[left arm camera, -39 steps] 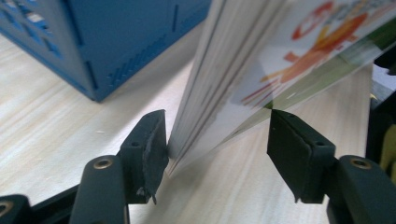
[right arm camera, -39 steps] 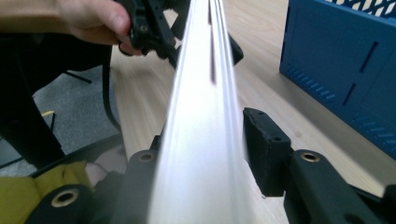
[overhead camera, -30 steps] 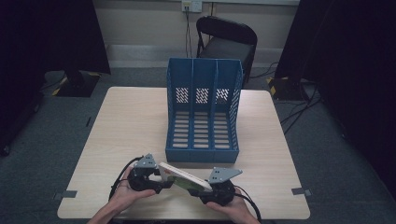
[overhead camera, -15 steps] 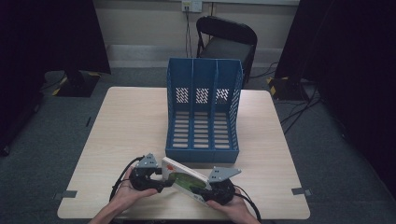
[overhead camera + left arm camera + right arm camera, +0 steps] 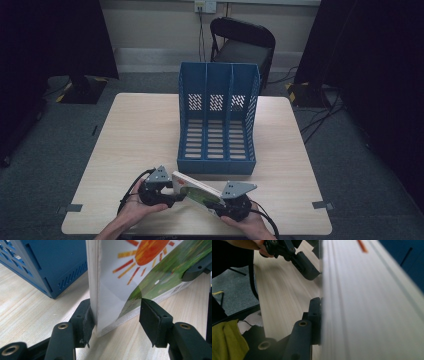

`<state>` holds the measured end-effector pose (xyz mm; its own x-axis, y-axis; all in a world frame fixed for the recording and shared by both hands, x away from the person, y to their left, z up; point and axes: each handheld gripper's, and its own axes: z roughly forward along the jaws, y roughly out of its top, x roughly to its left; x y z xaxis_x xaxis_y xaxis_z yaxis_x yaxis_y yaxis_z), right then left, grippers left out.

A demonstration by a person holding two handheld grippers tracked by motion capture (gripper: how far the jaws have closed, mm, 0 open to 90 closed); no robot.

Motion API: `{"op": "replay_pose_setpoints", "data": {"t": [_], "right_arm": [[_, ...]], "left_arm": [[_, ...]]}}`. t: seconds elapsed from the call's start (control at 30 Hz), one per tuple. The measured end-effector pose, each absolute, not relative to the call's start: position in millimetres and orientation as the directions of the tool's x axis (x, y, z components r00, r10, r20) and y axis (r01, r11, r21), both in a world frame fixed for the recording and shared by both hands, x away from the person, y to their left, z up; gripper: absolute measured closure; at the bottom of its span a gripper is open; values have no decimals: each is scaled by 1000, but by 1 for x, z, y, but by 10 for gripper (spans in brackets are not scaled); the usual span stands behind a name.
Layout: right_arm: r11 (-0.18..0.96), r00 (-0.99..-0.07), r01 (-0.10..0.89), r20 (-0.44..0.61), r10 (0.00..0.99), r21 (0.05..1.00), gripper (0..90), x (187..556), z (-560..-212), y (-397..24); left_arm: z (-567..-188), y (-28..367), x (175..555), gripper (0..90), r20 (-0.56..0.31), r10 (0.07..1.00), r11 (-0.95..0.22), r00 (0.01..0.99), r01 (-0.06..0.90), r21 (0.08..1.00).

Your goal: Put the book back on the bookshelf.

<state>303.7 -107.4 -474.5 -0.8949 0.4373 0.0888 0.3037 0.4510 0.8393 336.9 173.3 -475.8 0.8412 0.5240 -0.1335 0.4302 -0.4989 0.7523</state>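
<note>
High view
Book: your two tools hold a book between them, close to the bench's near edge, about midway along it.
Left tool: your left tool sits at the book's left end, your hand behind it.
Right tool: your right tool sits at the book's right end, nearer the bench's near right corner.
File rack: the blue file rack stands just beyond the book, toward the bench's far edge, well apart from both tools.

Left gripper view
Left tool: its jaws have just been closing with the book's corner between them. One pad touches the page edge; the other pad stands off the sun-and-grass cover with a gap, so you have no squeeze on it.
File rack: its blue base shows beside the book.

Right gripper view
Right tool: one jaw presses flat against the book's page edge. The book hides the other jaw, and this tool is clamped tight on the book.
Left tool: your other tool shows farther along the book.
</note>
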Motion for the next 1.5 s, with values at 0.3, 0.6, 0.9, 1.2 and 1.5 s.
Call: {"op": "replay_pose_setpoints", "data": {"t": [0.3, 0.6, 0.9, 1.2, 1.5], "right_arm": [[454, -893, 311, 93, 441, 835, 758, 305, -473, -107], [449, -894, 333, 127, 430, 829, 760, 305, -470, -110], [438, -888, 352, 148, 435, 828, 760, 307, -465, -115], [414, -877, 366, 161, 452, 833, 761, 308, -460, -122], [399, -868, 373, 163, 469, 838, 761, 301, -456, -125]], "left_arm": [[-475, 174, 340, 446, -164, 524, -490, 836, 453, 745], [-466, 190, 341, 375, -213, 559, -420, 801, 495, 760], [-461, 225, 350, 238, -171, 690, -359, 703, 538, 763], [-480, 242, 368, 190, -171, 809, -334, 562, 680, 653], [-495, 235, 370, 178, -20, 848, -391, 530, 650, 652]]}}
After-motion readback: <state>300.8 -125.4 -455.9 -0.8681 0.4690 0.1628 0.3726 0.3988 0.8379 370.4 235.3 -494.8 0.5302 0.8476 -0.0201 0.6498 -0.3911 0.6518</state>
